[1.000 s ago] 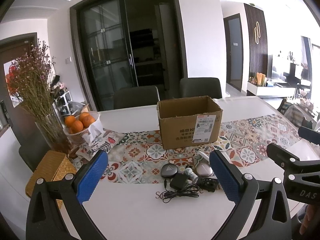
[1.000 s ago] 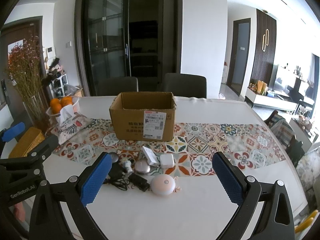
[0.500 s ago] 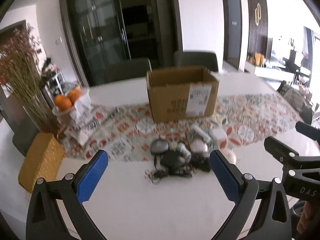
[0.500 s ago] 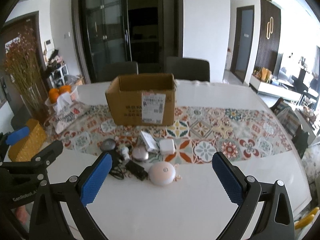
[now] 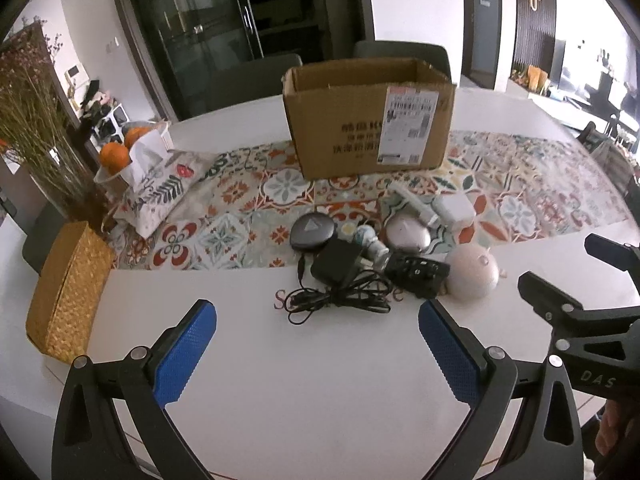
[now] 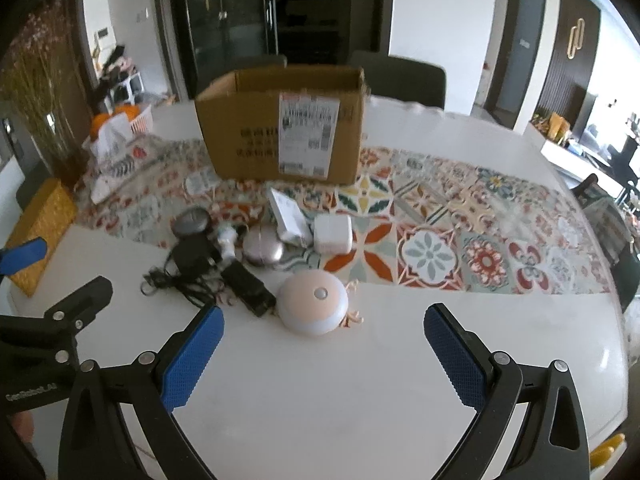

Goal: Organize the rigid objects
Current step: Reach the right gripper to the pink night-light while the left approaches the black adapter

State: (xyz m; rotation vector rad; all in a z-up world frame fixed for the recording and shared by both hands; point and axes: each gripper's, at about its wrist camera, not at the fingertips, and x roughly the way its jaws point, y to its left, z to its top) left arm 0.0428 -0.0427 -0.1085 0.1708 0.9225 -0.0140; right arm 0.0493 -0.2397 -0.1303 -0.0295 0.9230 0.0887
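A cluster of small objects lies at the runner's front edge: a black charger with cable [image 5: 340, 276] [image 6: 192, 260], a dark round puck [image 5: 312, 230] [image 6: 192, 220], a pink oval case [image 5: 408, 232] [image 6: 264, 248], a black remote-like block [image 5: 418, 270] [image 6: 248, 286], a white adapter [image 5: 456, 210] [image 6: 333, 233] and a round pink lamp [image 5: 474, 274] [image 6: 313, 302]. An open cardboard box [image 5: 368, 116] [image 6: 284, 128] stands behind them. My left gripper [image 5: 316, 354] is open and empty, short of the charger. My right gripper [image 6: 322, 360] is open and empty, just short of the lamp.
The white table [image 5: 320, 380] carries a patterned runner [image 6: 460, 232]. At the left stand a woven basket [image 5: 66, 292], a tissue pouch [image 5: 156, 192], a bowl of oranges [image 5: 120, 152] and a vase of dried flowers [image 5: 48, 152]. Chairs stand behind the table.
Both grippers have moved forward and tilted down toward the object cluster, which now looks nearer. Both stay open and empty.
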